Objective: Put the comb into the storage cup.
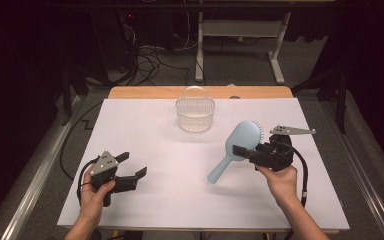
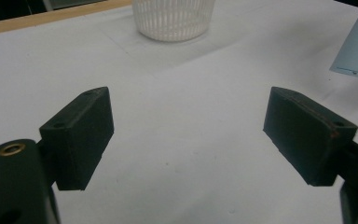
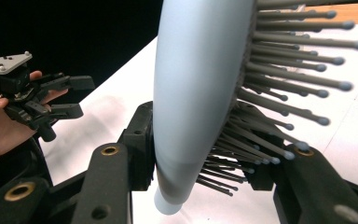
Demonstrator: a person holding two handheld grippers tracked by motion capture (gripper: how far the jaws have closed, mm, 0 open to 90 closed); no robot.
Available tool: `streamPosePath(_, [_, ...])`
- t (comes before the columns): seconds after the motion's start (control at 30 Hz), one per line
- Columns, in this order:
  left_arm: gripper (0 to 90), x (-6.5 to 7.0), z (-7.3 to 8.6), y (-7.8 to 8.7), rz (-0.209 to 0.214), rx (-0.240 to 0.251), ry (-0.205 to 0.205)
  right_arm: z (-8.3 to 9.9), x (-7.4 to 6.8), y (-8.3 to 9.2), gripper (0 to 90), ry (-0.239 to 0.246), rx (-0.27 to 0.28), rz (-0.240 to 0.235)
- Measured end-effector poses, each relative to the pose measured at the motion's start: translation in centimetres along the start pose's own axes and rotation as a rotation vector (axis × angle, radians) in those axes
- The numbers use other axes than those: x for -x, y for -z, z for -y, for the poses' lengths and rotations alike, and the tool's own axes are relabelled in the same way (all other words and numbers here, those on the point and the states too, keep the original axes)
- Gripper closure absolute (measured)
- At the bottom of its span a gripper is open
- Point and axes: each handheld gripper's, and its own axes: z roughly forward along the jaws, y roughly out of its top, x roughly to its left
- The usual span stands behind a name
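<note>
Hairbrush, plain blue, unlabelled, clamped in right claw

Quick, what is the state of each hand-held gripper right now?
Left hand-held gripper: open, holding nothing.
Right hand-held gripper: closed on the light blue hairbrush, lifted off the table.

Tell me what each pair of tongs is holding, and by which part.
The right tongs grip the blue hairbrush at its head's lower end, near the handle. The left tongs hold nothing.
</note>
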Motion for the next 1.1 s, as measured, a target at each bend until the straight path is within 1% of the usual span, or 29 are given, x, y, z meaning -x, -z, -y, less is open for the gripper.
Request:
streamPosePath(0.13, [16.6,-0.4,0.5,0.3,-0.014,0.009,0.008,-0.4,0.0,0.0,54.4,-0.004,-0.001,0.007])
streamPosePath(0.17, [16.6,-0.5,0.6,0.3,-0.017,0.011,0.009,-0.5,0.0,0.0,54.4,0.002,0.002,0.009])
streamPosePath(0.37, [16.6,-0.9,1.2,0.5,-0.050,0.026,-0.004,-1.3,-0.1,0.0,54.5,0.004,0.011,0.014])
streamPosePath(0.57, [16.4,-1.3,1.8,0.6,-0.047,0.031,0.016,-1.7,0.1,-0.1,54.4,0.001,0.008,0.023])
streamPosePath(0.77, [16.2,-1.6,2.2,0.9,-0.052,0.039,0.025,-2.1,0.4,-0.3,54.4,-0.004,0.016,0.028])
streamPosePath(0.93, [16.2,-1.6,2.5,0.8,-0.058,0.037,0.026,-2.7,0.7,-0.3,54.4,-0.001,0.012,0.042])
streamPosePath(1.1, [15.9,-1.4,2.7,0.8,-0.067,0.038,0.022,-3.4,0.8,-0.3,54.4,0.001,0.020,0.053])
